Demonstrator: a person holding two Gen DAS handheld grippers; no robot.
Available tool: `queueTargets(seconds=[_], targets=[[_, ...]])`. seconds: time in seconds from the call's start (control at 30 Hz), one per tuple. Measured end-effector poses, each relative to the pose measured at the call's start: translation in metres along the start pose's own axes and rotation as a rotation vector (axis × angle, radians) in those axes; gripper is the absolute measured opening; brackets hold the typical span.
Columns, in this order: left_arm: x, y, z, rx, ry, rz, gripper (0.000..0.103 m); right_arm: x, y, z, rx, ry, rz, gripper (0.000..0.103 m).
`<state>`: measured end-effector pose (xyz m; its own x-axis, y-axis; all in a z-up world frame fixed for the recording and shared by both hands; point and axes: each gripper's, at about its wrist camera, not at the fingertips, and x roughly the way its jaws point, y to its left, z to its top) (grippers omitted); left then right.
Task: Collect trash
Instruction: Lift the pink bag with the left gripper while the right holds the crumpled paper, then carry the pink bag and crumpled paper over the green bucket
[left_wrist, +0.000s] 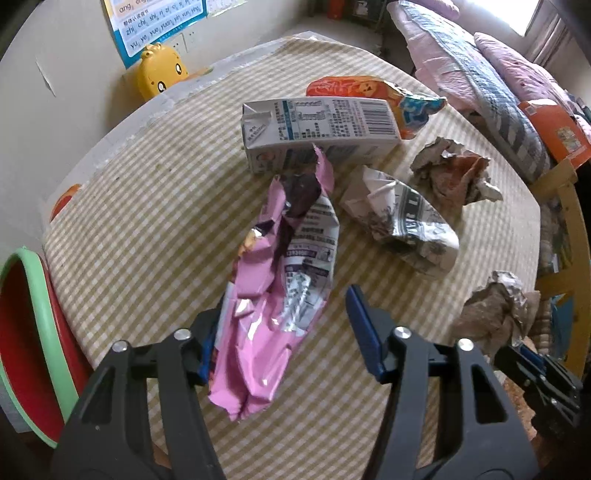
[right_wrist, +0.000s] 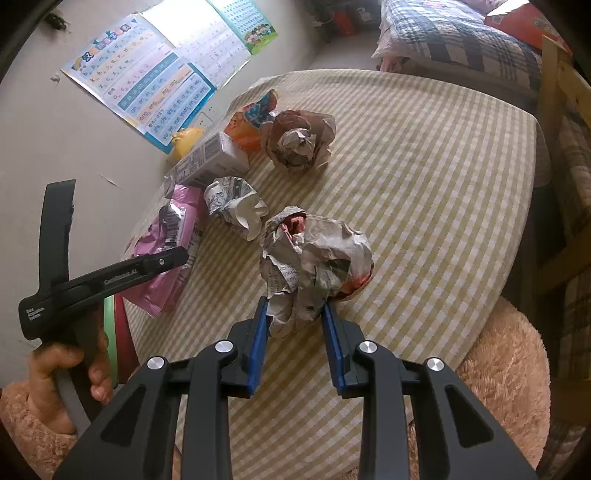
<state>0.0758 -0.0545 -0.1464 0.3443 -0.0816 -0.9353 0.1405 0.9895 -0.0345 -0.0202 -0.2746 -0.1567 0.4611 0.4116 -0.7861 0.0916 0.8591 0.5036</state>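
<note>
1. Left wrist view: the left tool (left_wrist: 284, 332) stands wide around the lower end of a pink wrapper (left_wrist: 273, 291) on the checked surface (left_wrist: 147, 221). A carton (left_wrist: 317, 129) lies at 12 o'clock and a red bin (left_wrist: 29, 332) at 9.
2. Right wrist view: the right tool (right_wrist: 295, 332) grips a paper ball (right_wrist: 314, 266) by its near end, over the surface.

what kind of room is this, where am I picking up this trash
Probably a home bedroom, perhaps a child's: a bed with quilts stands just past the checked table, a pinyin chart hangs on the wall, and a yellow duck chair sits by the table.
</note>
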Motion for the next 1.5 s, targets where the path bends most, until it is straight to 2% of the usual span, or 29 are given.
queueTargets(seconds=[0.2,0.27,0.57,0.8,1.5], targets=[[-0.006,0.008,-0.004,-0.027,-0.018,-0.008,0.040,0.000,0.001,0.000,-0.003,-0.001,-0.001,0.027],[-0.012,0.010,-0.008,-0.043,-0.030,-0.027,0.030,0.000,0.000,0.000,-0.004,-0.002,-0.001,0.027],[-0.063,0.017,-0.032,-0.084,-0.140,-0.079,0.029,-0.006,0.010,-0.001,-0.030,-0.014,-0.003,0.027],[-0.093,0.028,-0.043,-0.113,-0.211,-0.077,0.029,-0.016,0.030,0.001,-0.064,-0.033,0.029,0.027],[-0.110,0.059,-0.059,-0.175,-0.254,-0.104,0.029,-0.025,0.092,-0.003,-0.199,-0.042,0.053,0.027]])
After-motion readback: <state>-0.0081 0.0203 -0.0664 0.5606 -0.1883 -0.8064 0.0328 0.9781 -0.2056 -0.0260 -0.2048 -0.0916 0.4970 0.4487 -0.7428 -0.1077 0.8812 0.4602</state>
